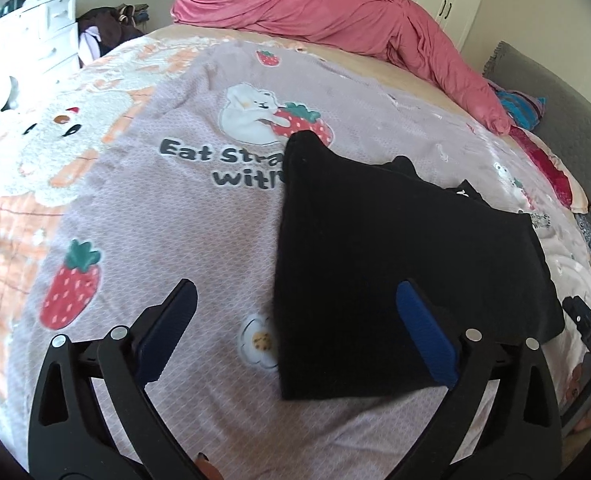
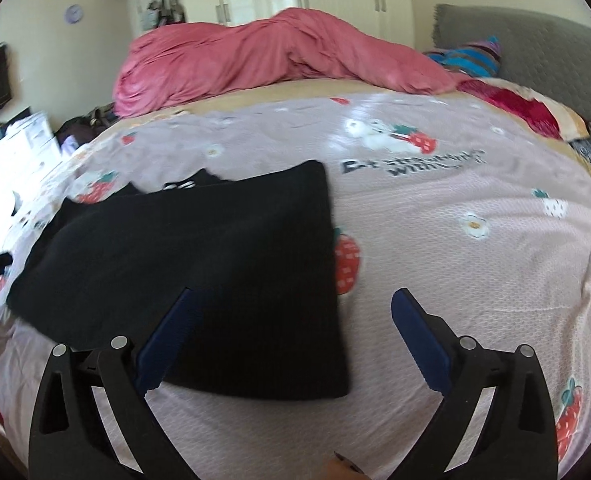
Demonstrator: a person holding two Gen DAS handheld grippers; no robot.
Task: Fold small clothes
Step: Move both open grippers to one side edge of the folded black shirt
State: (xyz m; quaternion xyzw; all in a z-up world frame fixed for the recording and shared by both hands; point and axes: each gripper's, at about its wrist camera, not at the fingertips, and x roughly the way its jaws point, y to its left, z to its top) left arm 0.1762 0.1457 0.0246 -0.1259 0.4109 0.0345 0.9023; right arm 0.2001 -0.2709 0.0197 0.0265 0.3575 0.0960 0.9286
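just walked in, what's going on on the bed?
A person is folding a black garment on a strawberry-print blanket, one hand-held gripper in each hand. The garment lies flat on the blanket, already folded over itself, with a bit of white print showing at its far edge. Both the left hand-held gripper and the right hand-held gripper are open and hold nothing; each sits above a near corner of the garment. A bunched pink duvet lies at the far side of the bed.
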